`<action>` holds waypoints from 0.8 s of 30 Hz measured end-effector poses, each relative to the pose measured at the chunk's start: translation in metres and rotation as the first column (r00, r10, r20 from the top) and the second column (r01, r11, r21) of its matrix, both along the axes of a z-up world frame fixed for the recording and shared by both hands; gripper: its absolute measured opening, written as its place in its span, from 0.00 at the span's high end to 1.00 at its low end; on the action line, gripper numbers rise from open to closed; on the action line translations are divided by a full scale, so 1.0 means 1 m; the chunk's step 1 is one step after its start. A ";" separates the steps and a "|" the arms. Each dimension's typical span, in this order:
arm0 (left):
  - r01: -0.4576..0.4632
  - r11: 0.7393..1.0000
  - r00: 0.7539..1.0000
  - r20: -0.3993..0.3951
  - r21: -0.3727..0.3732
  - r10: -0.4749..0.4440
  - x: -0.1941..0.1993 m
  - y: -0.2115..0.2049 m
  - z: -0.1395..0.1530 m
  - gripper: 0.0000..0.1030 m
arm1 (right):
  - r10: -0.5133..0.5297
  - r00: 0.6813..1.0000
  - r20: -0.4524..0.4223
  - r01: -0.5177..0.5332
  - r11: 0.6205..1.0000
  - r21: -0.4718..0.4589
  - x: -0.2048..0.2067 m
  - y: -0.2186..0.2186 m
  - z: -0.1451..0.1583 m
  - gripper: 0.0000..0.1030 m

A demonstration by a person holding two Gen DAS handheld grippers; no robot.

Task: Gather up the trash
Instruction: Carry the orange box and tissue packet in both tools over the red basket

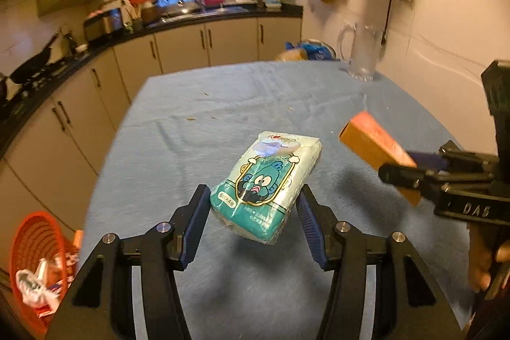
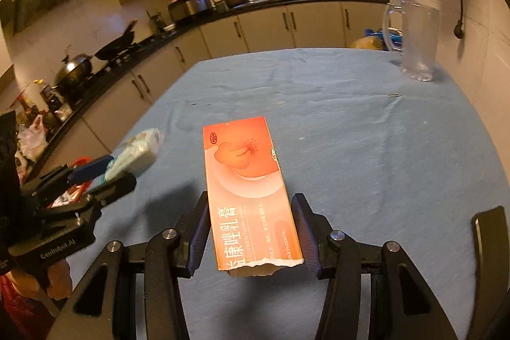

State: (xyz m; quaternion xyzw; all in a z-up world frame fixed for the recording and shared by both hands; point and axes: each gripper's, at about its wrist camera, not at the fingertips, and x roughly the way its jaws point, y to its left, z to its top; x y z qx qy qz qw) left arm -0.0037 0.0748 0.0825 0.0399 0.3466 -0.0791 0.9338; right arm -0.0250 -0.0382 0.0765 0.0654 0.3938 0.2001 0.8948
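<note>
Blue cloth: covers the worktop (image 2: 350, 123), bare apart from a glass pitcher (image 2: 417, 40) at its far right.
Left claw (image 1: 253, 212): clamped on a teal tissue pack (image 1: 266, 187), which sits tilted between the two pads and casts a shadow below, so it appears lifted off the cloth.
Right claw (image 2: 250, 228): clamped on an orange ointment box (image 2: 248, 190), gripped near its torn end with the long body pointing away from the camera.
Why held so: both items look like trash carried clear of the cloth, judged ready for dropping.
Bin: an orange basket (image 1: 35, 244) below the worktop's left edge, already holding crumpled wrappers; it lies nearest the left claw.
</note>
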 end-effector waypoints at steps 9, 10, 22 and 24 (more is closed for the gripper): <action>-0.062 0.998 0.998 0.029 -0.020 0.063 -0.042 0.036 0.007 0.47 | 0.081 0.997 -0.001 -0.081 0.997 0.004 -0.022 0.041 0.006 0.47; -0.066 0.998 0.997 0.027 -0.023 0.066 -0.046 0.040 0.007 0.47 | 0.088 0.996 -0.001 -0.088 0.996 0.002 -0.023 0.045 0.007 0.47; -0.137 0.987 0.989 0.052 -0.081 0.142 -0.079 0.099 0.011 0.47 | 0.154 0.988 0.002 -0.154 0.987 -0.048 -0.040 0.095 0.017 0.47; -0.150 0.985 0.986 0.056 -0.087 0.155 -0.082 0.109 0.012 0.47 | 0.164 0.986 -0.005 -0.165 0.985 -0.050 -0.042 0.103 0.018 0.47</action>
